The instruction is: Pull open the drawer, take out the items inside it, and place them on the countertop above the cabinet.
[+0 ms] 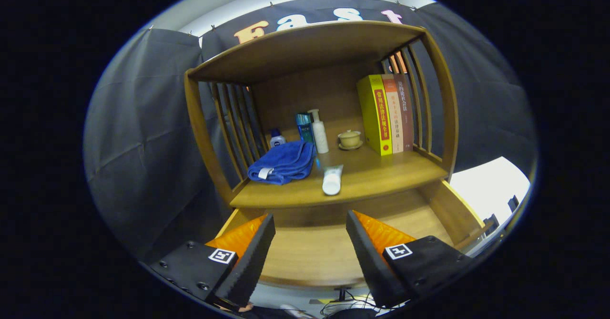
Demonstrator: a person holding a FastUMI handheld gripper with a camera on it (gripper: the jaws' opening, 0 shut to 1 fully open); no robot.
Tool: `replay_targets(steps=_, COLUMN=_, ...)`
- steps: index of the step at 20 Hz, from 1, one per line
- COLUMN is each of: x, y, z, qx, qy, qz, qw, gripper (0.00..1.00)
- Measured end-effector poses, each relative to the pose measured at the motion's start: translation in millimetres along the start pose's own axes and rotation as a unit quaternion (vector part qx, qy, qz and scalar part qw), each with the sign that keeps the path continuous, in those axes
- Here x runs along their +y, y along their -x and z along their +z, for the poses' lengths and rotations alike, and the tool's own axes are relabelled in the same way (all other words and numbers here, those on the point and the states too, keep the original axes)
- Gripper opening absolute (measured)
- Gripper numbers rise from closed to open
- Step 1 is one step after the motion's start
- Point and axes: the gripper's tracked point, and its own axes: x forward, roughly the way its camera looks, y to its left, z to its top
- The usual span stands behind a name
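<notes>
Fingers (310,247) spread apart, empty, over open drawer (310,257). On bench (381,176): white tube (332,180), blue towel (283,161), books (386,114) with Chinese spine lettering too small to read.

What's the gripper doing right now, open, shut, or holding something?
Gripper: open and holding nothing; its fingers are spread above the pulled-out drawer, with the white tube and blue towel on the countertop beyond them.

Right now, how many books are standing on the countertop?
3, upright together at the countertop's right end: yellow book, orange book, brown book against the slats. The open claw holds nothing.
</notes>
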Motion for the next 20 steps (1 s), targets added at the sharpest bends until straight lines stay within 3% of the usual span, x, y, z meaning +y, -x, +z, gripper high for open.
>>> replay_targets(steps=11, x=-18.4, y=29.4, z=-100.0, qx=0.057, qy=0.005, qz=-0.043, qw=0.997, gripper=0.98)
replay_targets(steps=20, x=-28.3, y=15.5, z=-120.9, qx=0.051, qy=0.02, qz=-0.06, qw=0.997, gripper=0.99)
